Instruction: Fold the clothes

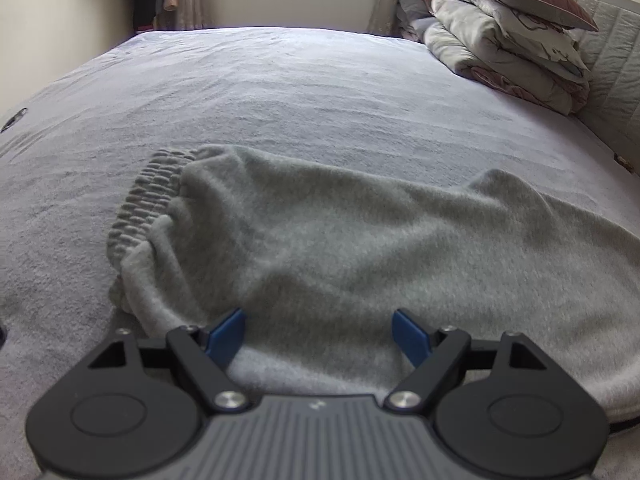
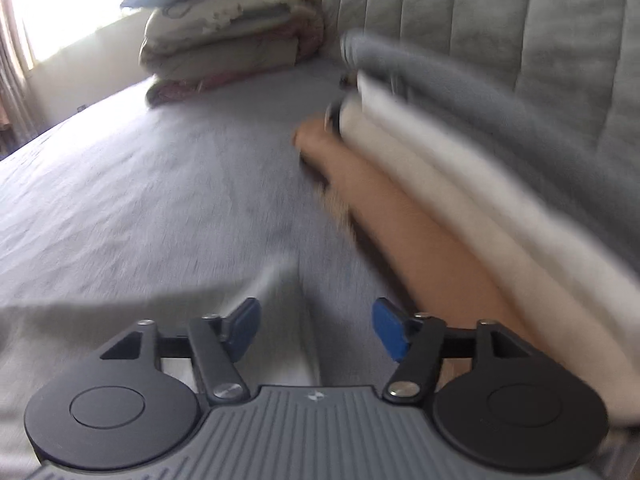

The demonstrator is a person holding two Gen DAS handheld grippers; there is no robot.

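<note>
A grey fleece garment [image 1: 320, 232] lies spread on the bed, its ribbed elastic waistband [image 1: 148, 196] at the left end. My left gripper [image 1: 318, 314] hovers over its near edge, open, with the fabric lying loose under and between the blue pads. In the blurred right wrist view, my right gripper [image 2: 316, 308] is open with nothing pinched. A pale grey cloth edge [image 2: 100, 328] lies below its left finger. To its right lies a stack of folded clothes: a tan piece [image 2: 400, 220], a white one [image 2: 460, 168] and a grey one [image 2: 500, 100] on top.
The bed sheet [image 1: 280, 80] stretches far ahead. A pile of folded quilts and a pillow [image 1: 508, 40] sits at the far right corner, also seen as the quilt pile [image 2: 224, 40]. A quilted headboard [image 2: 480, 8] runs behind the stack. A window and curtains lie beyond.
</note>
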